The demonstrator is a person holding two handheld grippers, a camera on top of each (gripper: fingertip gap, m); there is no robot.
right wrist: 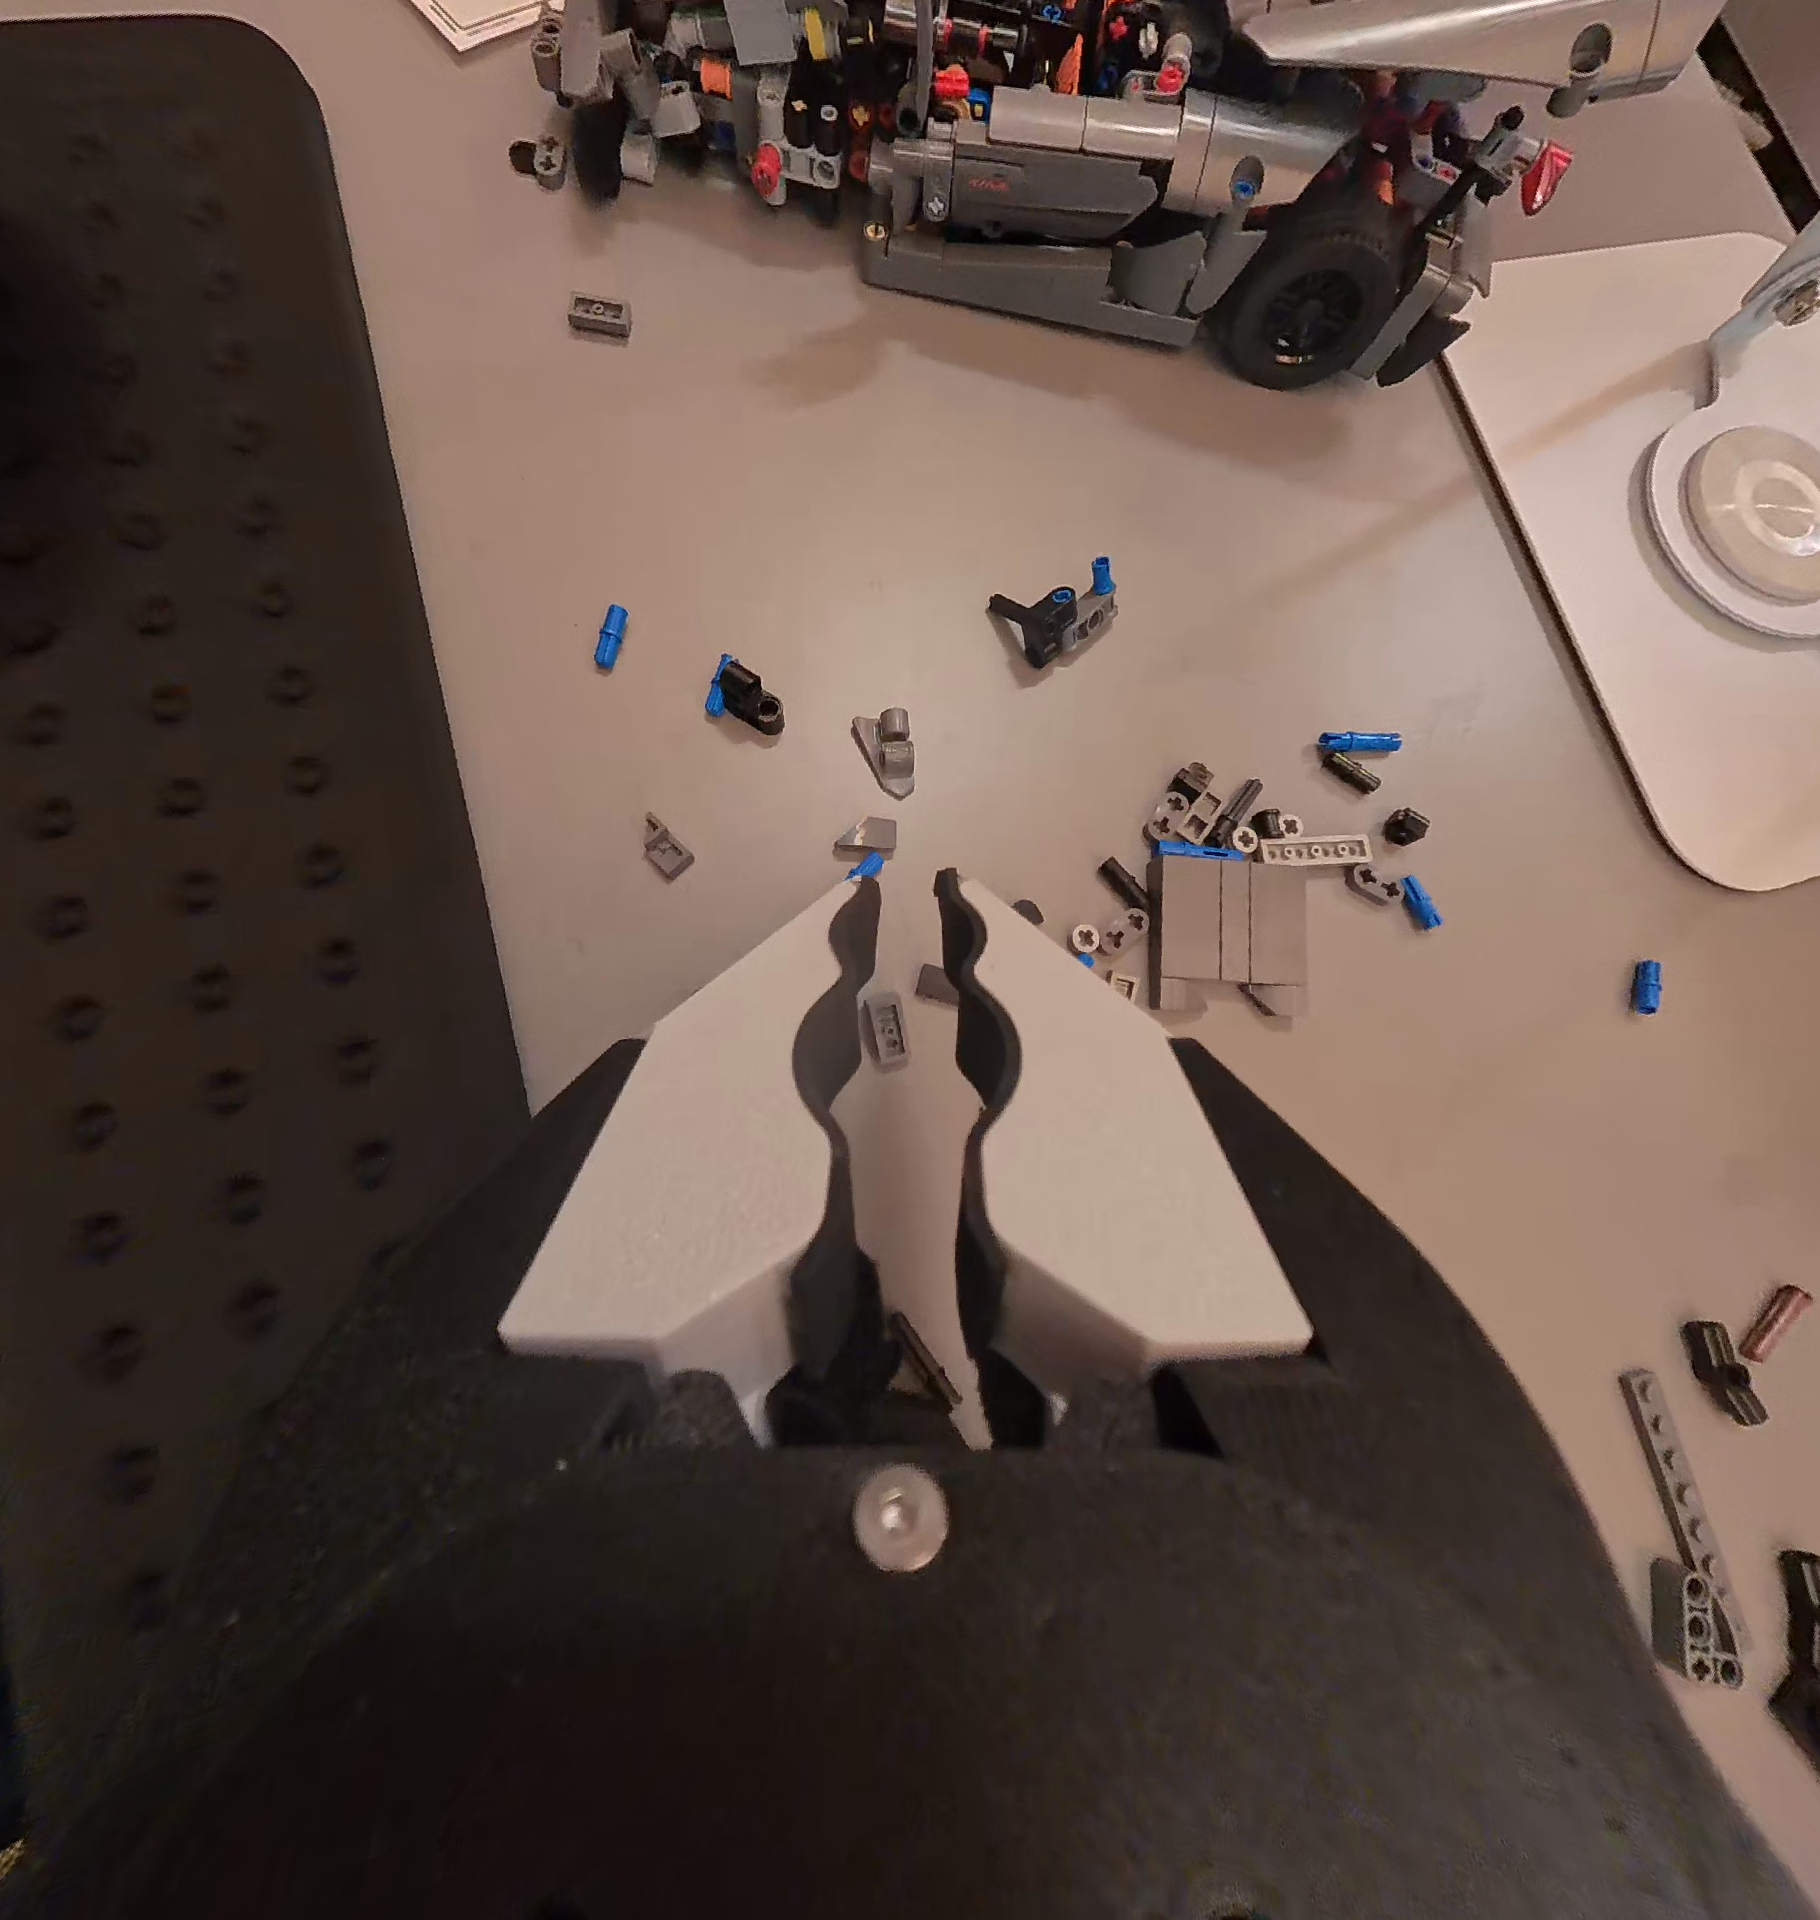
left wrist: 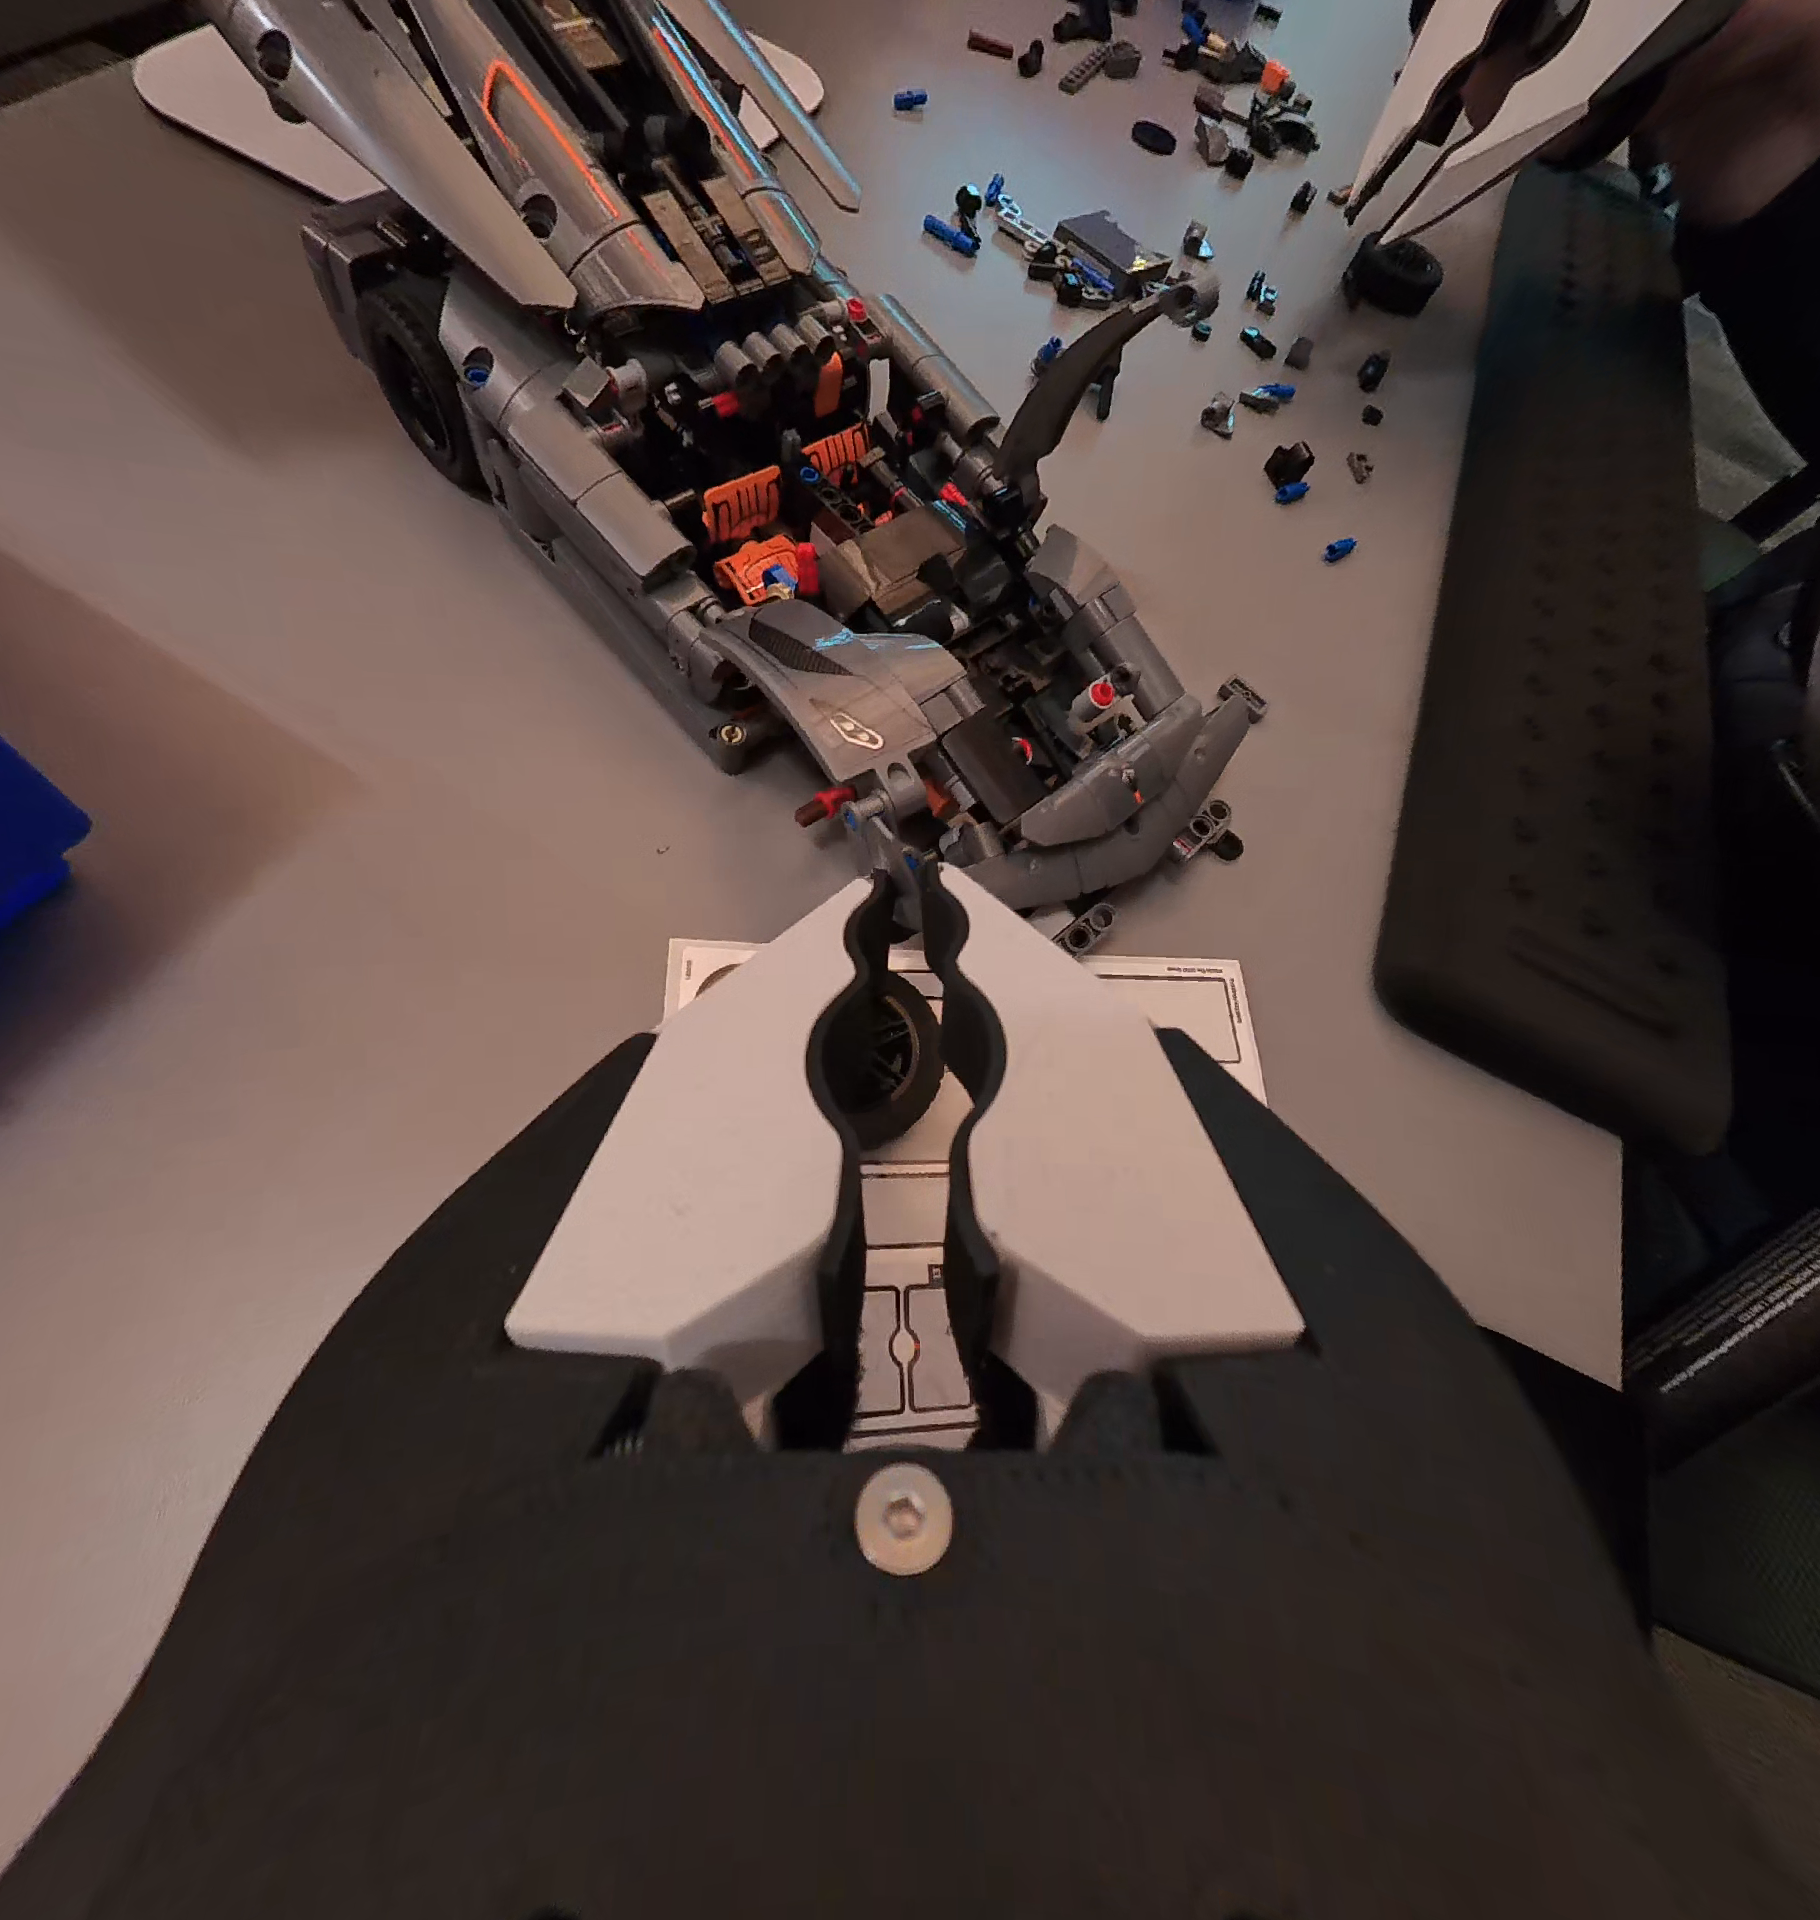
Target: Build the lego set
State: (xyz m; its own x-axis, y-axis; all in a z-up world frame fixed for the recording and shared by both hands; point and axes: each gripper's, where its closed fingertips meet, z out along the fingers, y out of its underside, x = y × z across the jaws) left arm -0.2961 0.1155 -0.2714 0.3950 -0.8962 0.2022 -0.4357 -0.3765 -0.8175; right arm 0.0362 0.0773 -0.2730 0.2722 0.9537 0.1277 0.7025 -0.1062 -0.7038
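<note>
Left wrist view: the left tool [left wrist: 901, 883] has its tips closed on a small grey lever piece [left wrist: 878, 831] at the front corner of the lego car [left wrist: 740, 488]. The car lies on the grey table [left wrist: 262, 935] with its long axis running diagonally from the upper left to the lower centre, nose toward the tool. A loose black wheel [left wrist: 885, 1049] shows through the rounded gap between the fingers, resting on a white sticker sheet [left wrist: 1197, 997]. Open table surface extends to the left of the car up to a blue bin [left wrist: 2, 821] at the left edge; its contents are not visible. A black perforated mat [left wrist: 1550, 644] borders the right side. Scattered loose pieces [left wrist: 1145, 239] lie to the right of the car, and the right tool [left wrist: 1353, 208] hangs above them. Right wrist view: the right tool [right wrist: 901, 878] has its fingers slightly apart, holding nothing, above the table [right wrist: 781, 468]. A blue pin [right wrist: 866, 864] lies just beside the left fingertip. A small pile of grey panels [right wrist: 1228, 925] and connectors lies to the right. The car [right wrist: 1093, 156] spans the top edge, long axis left to right. Open surface separates it from the tool. A white stand base [right wrist: 1612, 520] occupies the right edge, and the black mat [right wrist: 158, 623] the left.
</note>
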